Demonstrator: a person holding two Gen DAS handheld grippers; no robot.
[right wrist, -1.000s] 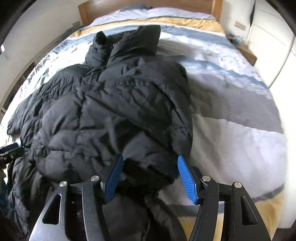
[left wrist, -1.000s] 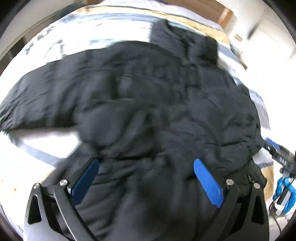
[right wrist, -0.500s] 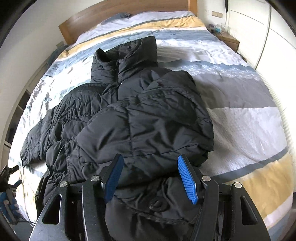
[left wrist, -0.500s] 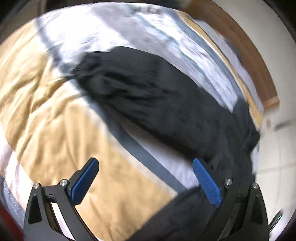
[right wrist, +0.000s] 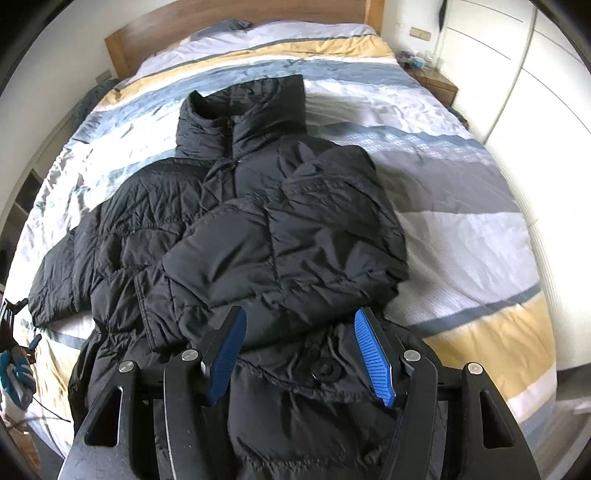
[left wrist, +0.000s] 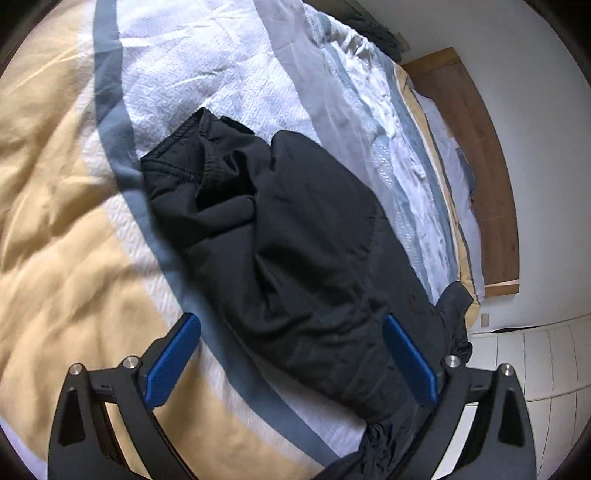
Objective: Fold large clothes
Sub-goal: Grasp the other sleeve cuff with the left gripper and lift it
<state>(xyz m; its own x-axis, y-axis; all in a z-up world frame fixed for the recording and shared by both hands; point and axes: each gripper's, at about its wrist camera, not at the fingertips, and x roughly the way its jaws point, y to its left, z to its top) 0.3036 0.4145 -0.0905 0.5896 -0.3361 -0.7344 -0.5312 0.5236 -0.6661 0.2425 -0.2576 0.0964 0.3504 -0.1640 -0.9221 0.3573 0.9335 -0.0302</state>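
- We see the black puffer jacket lying on the striped duvet, collar toward the headboard, one sleeve already folded across the chest and the other sleeve stretched out flat to the side.
- Our left gripper hangs over that outstretched sleeve with its jaws spread wide; they have just been closing a little, and the sleeve lies below them, not pinched.
- Our right gripper hovers above the hem with its jaws parted; we see no fabric between the pads.
- Risk: if the left jaws close here, mid-sleeve, the slick, puffy fabric could slip out, or the cuff could trail and leave a crooked fold.
- Risk: a deep bite could catch the duvet along with the sleeve and drag the bedding.
- Risk: carrying this sleeve over could nudge the folded sleeve, which sits loose and springy, and undo it.
- Risk: the hem hangs over the bed's edge, so a tug might slide the whole jacket off.
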